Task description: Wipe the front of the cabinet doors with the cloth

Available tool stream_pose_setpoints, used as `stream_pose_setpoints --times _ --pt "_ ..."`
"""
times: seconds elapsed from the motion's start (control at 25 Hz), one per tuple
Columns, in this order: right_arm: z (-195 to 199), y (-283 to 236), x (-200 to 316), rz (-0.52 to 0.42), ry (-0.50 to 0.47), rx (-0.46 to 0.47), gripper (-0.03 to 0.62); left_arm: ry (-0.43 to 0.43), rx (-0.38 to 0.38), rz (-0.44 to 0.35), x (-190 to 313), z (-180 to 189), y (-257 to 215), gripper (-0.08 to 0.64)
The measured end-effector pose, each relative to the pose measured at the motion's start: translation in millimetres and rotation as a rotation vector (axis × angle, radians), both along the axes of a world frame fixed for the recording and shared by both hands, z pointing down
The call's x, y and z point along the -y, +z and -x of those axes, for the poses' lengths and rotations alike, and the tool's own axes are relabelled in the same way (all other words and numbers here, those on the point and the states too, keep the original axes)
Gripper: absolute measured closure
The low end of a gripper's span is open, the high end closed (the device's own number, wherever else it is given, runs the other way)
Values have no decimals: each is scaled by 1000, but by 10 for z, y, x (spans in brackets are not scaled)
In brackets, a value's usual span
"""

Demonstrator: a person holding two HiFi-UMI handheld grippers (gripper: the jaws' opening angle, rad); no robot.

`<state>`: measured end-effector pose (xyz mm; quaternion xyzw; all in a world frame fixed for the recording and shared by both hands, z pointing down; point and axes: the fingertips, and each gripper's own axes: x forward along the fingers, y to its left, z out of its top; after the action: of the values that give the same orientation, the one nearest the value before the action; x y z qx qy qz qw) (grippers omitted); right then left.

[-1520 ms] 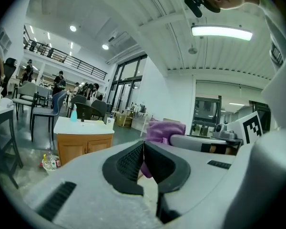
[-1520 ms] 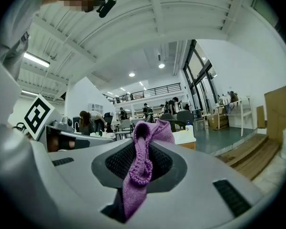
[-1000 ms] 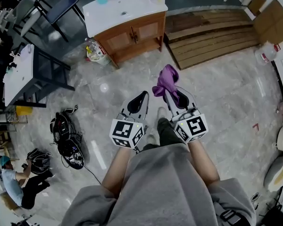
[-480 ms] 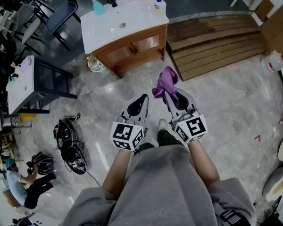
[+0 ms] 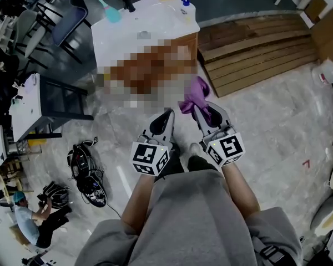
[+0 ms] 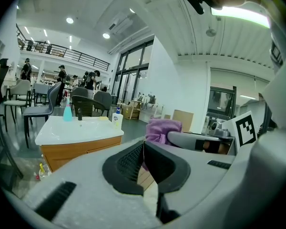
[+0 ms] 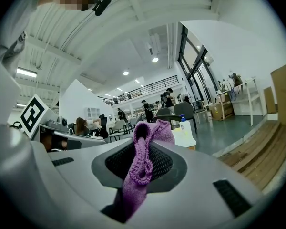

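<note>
A wooden vanity cabinet with a white sink top [image 5: 150, 21] stands ahead of me; its door fronts are under a mosaic patch in the head view. The left gripper view shows the sink top [image 6: 81, 128] and a strip of wooden front [image 6: 71, 150]. My right gripper [image 5: 198, 107] is shut on a purple cloth [image 5: 194, 95], which bunches out past the fingertips [image 7: 145, 149]. The left gripper [image 5: 165, 118] is shut, empty, beside the right one. Both are held above the floor, short of the cabinet.
A blue bottle [image 5: 109, 11] and a white pump bottle [image 5: 185, 4] stand on the sink top. Wooden planks [image 5: 255, 49] lie on the floor to the right. A dark table [image 5: 50, 101] and bags with cables [image 5: 83, 170] are on the left.
The cabinet has drawn closer in the head view as I walk toward it. Both grippers keep the same pose, the cloth still held in the right one.
</note>
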<state>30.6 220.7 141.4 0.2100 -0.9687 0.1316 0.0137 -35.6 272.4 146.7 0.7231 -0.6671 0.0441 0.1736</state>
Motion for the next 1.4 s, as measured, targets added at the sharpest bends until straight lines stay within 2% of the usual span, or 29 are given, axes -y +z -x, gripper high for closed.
stream_pose_setpoints --times 0.32,0.68,0.96,1.24,1.4 --pt "354 146 386 23 66 -26 534 80 -20 15 474 343 158 549" --pt "1086 340 804 48 141 -81 534 136 -72 37 971 1170 335 549" --pt "1549 642 1014 71 175 -134 534 169 -119 78 1216 1620 635 549" --pt "1762 1003 1271 99 222 -131 534 187 -126 136 1416 1865 1029 549" --pt "1749 1212 1434 116 237 -109 534 175 -119 164 1582 1891 1288 549"
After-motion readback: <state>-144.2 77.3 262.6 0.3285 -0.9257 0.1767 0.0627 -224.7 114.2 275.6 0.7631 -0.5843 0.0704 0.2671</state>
